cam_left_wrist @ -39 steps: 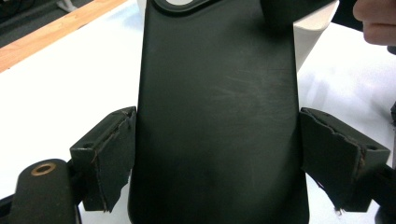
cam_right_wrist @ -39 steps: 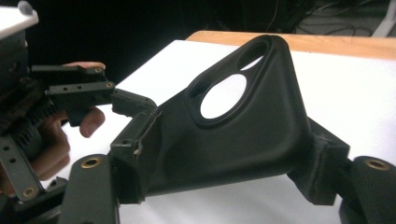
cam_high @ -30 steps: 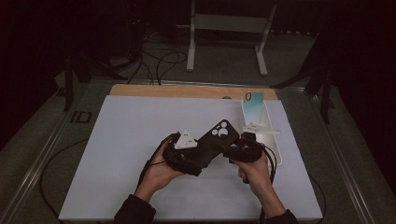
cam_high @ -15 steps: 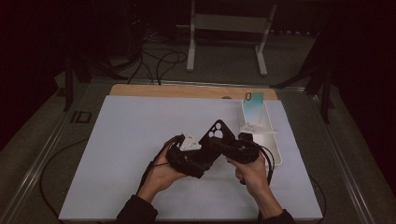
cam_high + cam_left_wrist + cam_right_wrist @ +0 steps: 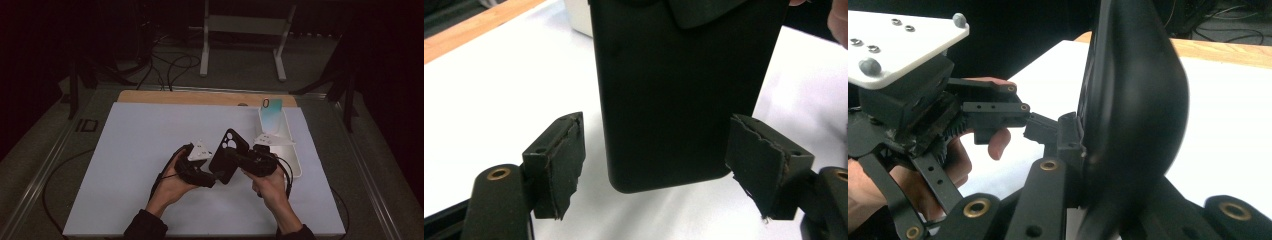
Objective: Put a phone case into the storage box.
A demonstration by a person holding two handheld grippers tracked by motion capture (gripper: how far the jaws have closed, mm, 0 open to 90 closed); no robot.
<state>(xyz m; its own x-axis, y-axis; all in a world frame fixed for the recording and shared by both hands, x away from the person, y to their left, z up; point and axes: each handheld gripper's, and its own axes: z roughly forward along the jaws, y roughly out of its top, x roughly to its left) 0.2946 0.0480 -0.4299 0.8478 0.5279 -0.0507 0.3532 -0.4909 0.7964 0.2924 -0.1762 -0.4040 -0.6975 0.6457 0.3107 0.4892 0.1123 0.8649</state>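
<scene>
The right gripper (image 5: pixel 235 161) is clamping a black phone case (image 5: pixel 228 155) upright above the middle of the mat (image 5: pixel 125 150). The left gripper (image 5: pixel 654 172) has just been closing, its pads (image 5: pixel 566 160) standing off the case's lower end. The case looks light, flexible and slick, best pinched across its edges. The left gripper view is showing those gaps; the high view is showing the camera cutout.

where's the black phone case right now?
In the high view, the black phone case stands above the white mat's middle, clamped by the right gripper, its lower end between the left gripper's open jaws.
</scene>
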